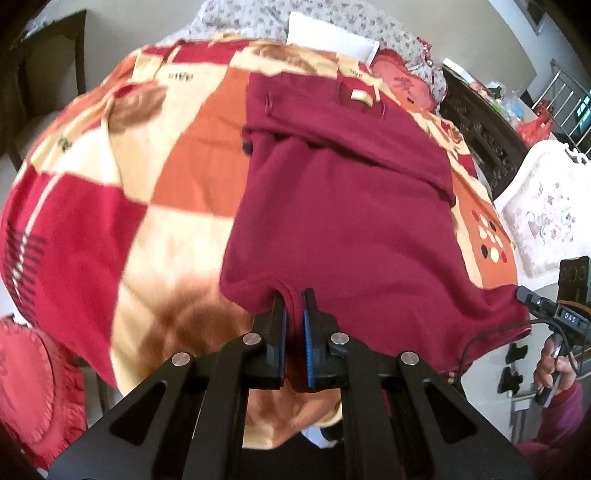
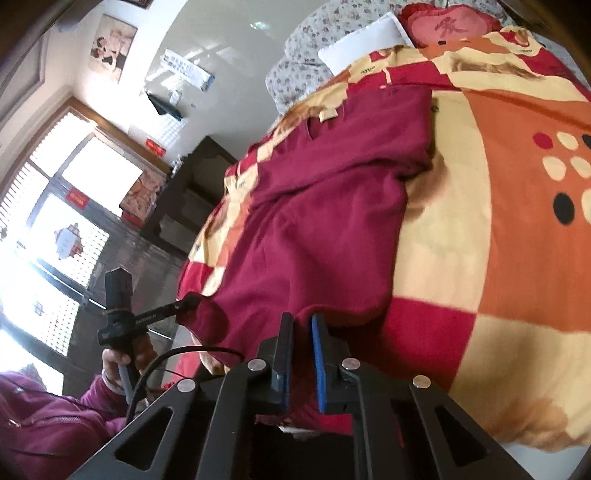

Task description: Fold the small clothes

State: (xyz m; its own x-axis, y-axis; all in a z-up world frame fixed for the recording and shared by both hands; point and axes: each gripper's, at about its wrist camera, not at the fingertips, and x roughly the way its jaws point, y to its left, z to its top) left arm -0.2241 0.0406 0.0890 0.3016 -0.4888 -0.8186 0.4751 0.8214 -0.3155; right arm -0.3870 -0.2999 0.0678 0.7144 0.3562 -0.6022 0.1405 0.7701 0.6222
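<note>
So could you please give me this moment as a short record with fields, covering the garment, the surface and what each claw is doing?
garment: dark red top, spread mostly flat, far part folded over
surface: checked orange, red and cream blanket on a bed
left claw: pinching the garment's near edge, cloth between the fingers
right claw: pinching the same near edge at the other corner
near edge: lifted slightly at both grip points
beyond the blanket: white pillow, red heart cushion

Bright daylight, blown-out window [image 2: 55, 229] glare, slight motion blur, strong fisheye bending, dark corners
</note>
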